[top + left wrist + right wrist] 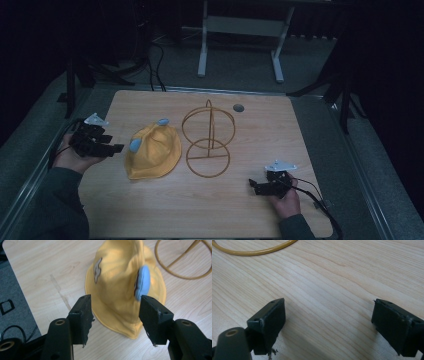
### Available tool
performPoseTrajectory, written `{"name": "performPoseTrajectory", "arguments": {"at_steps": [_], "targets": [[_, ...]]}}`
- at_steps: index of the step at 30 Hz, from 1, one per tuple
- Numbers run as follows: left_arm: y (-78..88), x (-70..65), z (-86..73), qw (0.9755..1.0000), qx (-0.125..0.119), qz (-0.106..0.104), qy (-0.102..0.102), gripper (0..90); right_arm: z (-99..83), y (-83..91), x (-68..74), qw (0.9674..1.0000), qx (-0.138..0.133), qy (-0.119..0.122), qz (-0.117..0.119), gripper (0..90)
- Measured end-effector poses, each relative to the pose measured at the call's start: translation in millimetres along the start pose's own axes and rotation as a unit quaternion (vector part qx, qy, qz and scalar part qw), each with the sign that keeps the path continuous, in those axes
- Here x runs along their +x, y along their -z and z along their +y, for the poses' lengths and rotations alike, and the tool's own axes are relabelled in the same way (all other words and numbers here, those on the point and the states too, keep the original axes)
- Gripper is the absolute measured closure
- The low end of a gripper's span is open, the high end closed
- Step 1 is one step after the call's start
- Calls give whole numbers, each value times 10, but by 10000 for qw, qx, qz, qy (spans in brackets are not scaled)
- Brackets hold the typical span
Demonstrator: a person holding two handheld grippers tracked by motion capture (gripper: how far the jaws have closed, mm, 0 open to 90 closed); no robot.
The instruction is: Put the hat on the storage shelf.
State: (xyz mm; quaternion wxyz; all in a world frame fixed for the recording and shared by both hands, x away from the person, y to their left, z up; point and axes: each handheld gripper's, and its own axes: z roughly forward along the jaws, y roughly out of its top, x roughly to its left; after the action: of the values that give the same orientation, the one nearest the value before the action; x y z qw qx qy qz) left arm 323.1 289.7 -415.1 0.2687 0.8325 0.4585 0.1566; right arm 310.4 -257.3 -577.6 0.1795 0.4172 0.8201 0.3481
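We line up on the yellow hat (152,151), nothing lifted yet.

The hat lies flat on the table (260,125), just left of the wire stand (209,140), and our left gripper (115,315) hovers over its brim with jaws spread and nothing pinched. Our right gripper (254,185) waits well apart at the near right, jaws spread wide over bare wood. Getting the hat onto the stand, we judge, is all still ahead. The stand's rings rise close beside the hat; a small grey disc (238,107) sits beyond, out of the way.

High overhead view of table (210,200); two close gripper-mounted views, sharing wire stand (208,145).
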Motion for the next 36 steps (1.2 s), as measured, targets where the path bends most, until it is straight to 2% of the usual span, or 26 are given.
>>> {"name": "performPoseTrajectory", "arguments": {"at_steps": [8, 12, 25, 29, 36], "targets": [[48, -28, 240, 9998, 82, -17, -169, 481, 0, 0, 0, 10000, 1, -3, -1, 118], [24, -53, 350, 9994, 212, -39, -275, 487, 0, 0, 0, 10000, -1, 2, -1, 118], [-148, -140, 633, 9975, 473, -145, -499, 491, 0, 0, 0, 10000, 1, -1, 0, 117], [-173, -152, 666, 9973, 488, -162, -524, 491, 0, 0, 1, 10000, 3, -5, 1, 118], [-327, -186, 767, 9957, 674, -196, -602, 496, 0, 0, 0, 10000, 0, 2, 0, 117]]}}
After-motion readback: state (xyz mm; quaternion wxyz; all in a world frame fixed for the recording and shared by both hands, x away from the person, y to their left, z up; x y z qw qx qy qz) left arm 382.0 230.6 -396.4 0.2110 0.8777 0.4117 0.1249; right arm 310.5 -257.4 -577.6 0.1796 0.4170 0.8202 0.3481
